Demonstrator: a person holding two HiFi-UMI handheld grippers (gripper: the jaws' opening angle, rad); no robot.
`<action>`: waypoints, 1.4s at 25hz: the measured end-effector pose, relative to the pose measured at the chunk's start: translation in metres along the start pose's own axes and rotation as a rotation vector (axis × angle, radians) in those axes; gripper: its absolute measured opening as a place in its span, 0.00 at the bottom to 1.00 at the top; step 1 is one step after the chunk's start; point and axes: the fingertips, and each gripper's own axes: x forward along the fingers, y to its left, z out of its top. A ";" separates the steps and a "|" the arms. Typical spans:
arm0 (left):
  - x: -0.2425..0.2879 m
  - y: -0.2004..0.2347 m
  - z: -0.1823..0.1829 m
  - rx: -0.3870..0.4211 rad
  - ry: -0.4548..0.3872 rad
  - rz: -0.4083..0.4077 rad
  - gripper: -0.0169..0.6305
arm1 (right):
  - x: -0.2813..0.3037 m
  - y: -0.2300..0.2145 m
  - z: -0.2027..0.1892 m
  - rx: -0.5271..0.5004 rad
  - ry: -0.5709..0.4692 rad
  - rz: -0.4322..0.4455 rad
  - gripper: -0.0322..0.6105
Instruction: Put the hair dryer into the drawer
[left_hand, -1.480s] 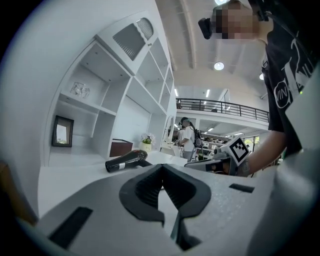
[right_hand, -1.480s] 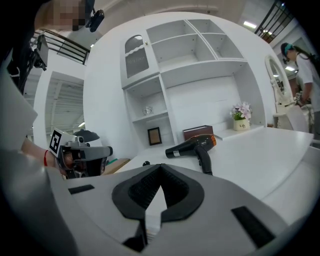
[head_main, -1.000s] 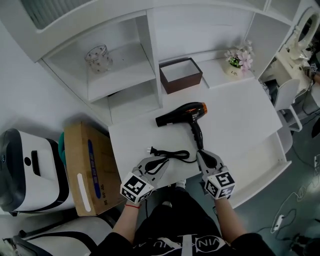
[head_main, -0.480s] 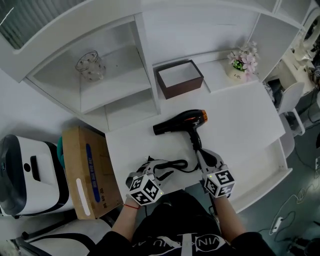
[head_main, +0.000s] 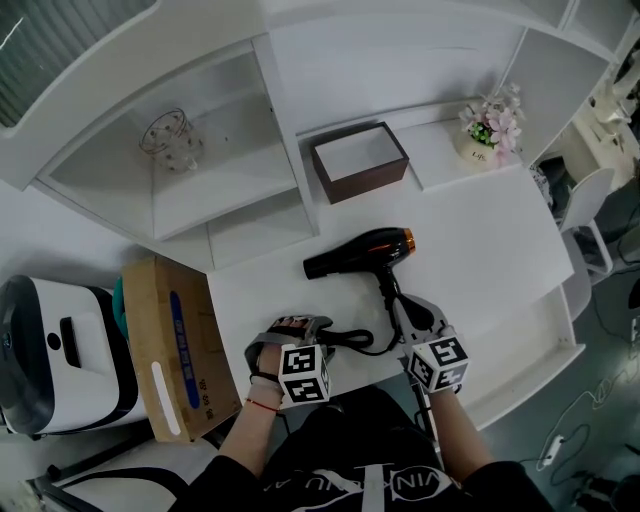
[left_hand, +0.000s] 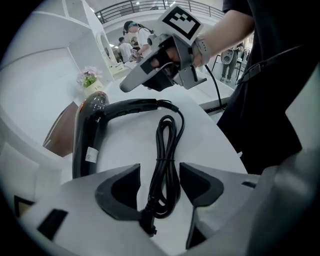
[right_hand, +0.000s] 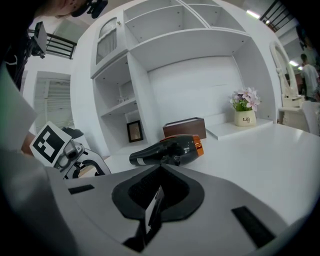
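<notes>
Status: not started in earnest; nothing has been moved towards storage.

The desk (head_main: 490, 235) carries the whole job. Below its near right edge a shallow white tray (head_main: 548, 338) stands out, which I take to be the open drawer; nothing can be seen lying in it.

The hair dryer (head_main: 362, 250) lies flat mid-desk, nozzle towards the left edge, handle pointing at the near edge, well apart from the drawer. Its cord (left_hand: 167, 145) is bundled in a loop on the desk by the near edge, left of the handle.

My left claw (left_hand: 160, 172) points steeply down over that bundle. Its jaws have just been opening and stand wide, one on each side of the cord, pads not pressing on it.

My right claw (right_hand: 159, 175) is closed on nothing, close by the foot of the handle.

Outstanding: grip the cord and dryer, lift, carry to the near right edge, lay them in the drawer.
</notes>
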 end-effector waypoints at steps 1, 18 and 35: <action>0.001 -0.001 0.000 -0.004 0.008 -0.023 0.38 | 0.001 -0.001 0.000 0.001 0.002 0.000 0.05; 0.006 -0.014 0.006 0.025 0.121 -0.182 0.31 | 0.037 -0.024 -0.004 -0.061 0.195 -0.091 0.23; 0.004 -0.011 0.008 -0.015 0.084 -0.112 0.29 | 0.088 -0.027 -0.030 0.087 0.465 -0.041 0.34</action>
